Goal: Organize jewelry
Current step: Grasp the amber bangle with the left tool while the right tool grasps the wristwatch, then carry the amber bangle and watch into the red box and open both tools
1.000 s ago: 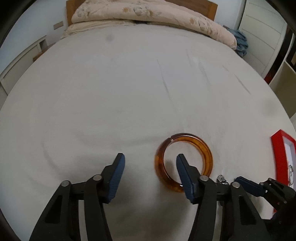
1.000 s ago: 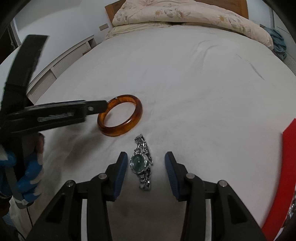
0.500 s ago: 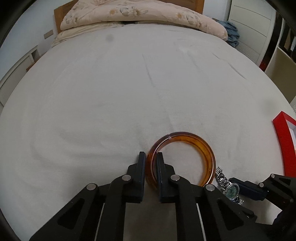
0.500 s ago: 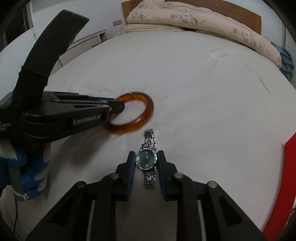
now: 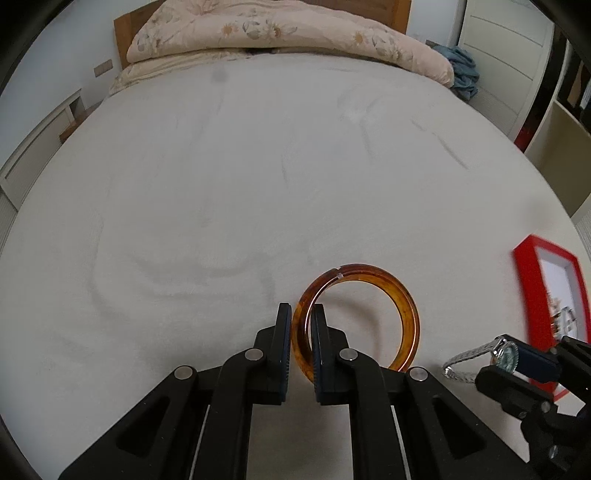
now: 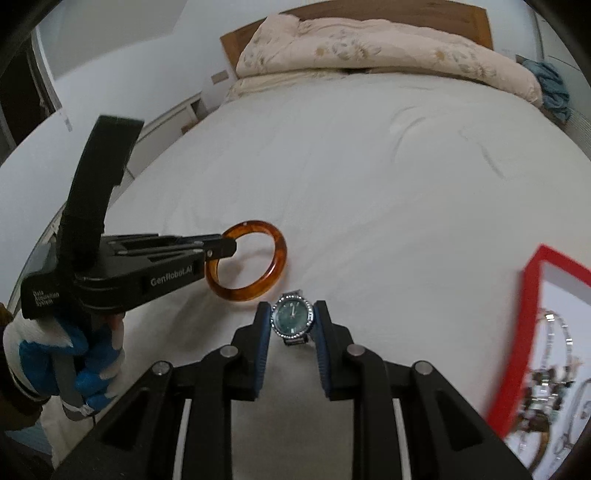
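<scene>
Both my tools have just been closing — the left tool now pinches the bangle by its rim, the right tool clamps the watch by its case. Both pieces are off the bed, so the pickups look done; next, I judge, the red box. Only the right view shows jewelry already inside it — and the gloved hand.

I see a white bedsheet; at its far end a floral quilt — beside that, blue clothing.
</scene>
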Available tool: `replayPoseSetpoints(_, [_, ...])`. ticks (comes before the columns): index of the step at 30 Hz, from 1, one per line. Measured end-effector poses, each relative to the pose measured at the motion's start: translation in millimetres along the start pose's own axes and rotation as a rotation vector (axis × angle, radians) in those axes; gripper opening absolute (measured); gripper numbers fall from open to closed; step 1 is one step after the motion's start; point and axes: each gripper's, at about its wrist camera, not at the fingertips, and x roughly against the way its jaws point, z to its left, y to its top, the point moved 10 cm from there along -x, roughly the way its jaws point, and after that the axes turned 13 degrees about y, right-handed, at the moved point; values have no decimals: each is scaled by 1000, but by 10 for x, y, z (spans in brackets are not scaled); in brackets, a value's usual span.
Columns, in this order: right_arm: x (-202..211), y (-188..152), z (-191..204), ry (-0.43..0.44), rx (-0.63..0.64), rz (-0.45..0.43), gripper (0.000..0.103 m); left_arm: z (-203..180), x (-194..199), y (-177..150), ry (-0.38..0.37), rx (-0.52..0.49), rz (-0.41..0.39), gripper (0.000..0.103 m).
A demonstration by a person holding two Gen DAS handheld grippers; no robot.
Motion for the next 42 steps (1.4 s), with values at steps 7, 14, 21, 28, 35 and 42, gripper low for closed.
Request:
replayPoseSetpoints(7, [634, 61, -194, -47, -14, -71, 21, -358, 415, 84, -41, -41, -40, 10])
replayPoseSetpoints(14, [1255, 64, -680, -166, -51, -143, 21, -1133, 703, 262, -144, -108, -76, 10])
replayPoseSetpoints(21, [1775, -43, -1375, -303, -103, -172, 21, -1968, 801, 318, -218, -183, -81, 10])
replayPoseSetpoints(28, [2014, -152, -1950, -376, -152, -172, 22, -2522, 704, 257, -230, -277, -77, 10])
replayPoseSetpoints(35, [1907, -214, -2310, -391, -180, -153, 22, -2825, 578, 98, -215, -321, -67, 10])
replayPoseSetpoints(42, [1833, -313, -2491, -388, -193, -139, 22, -2853, 452, 83, -209, -338, -58, 10])
